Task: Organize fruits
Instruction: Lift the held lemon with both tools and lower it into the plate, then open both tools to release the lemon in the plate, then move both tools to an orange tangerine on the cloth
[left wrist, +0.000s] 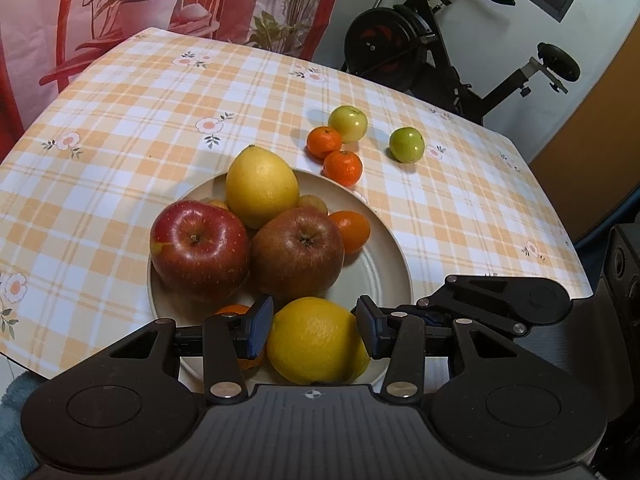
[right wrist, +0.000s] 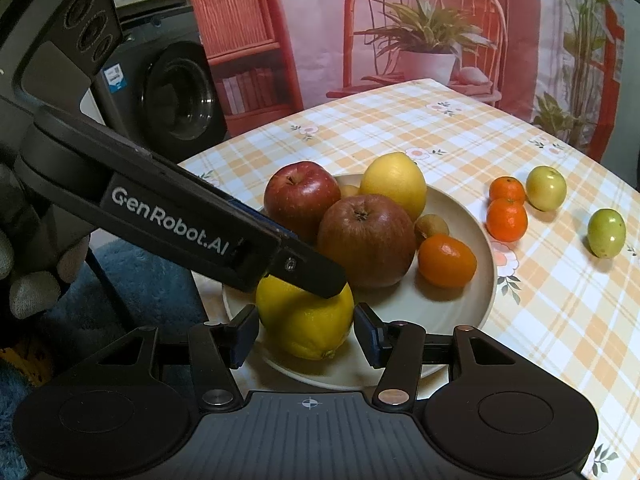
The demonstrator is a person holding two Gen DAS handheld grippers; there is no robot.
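Plate [left wrist: 384, 264] near table [left wrist: 120, 92] front edge holds two apples, far lemon [left wrist: 262, 188], small oranges. Near lemon [left wrist: 316, 340] sits at plate's front rim, both claws on it: left claw [left wrist: 316, 330] pads against its sides, gripping; right claw [right wrist: 306, 330] pads at its flanks, contact likely, tiny gap not excluded. Left: two mandarins [left wrist: 334, 154] and two green fruits [left wrist: 406, 145] on cloth beyond plate. Judgement: over half done. Plate's right side free; far table open; front edge close.
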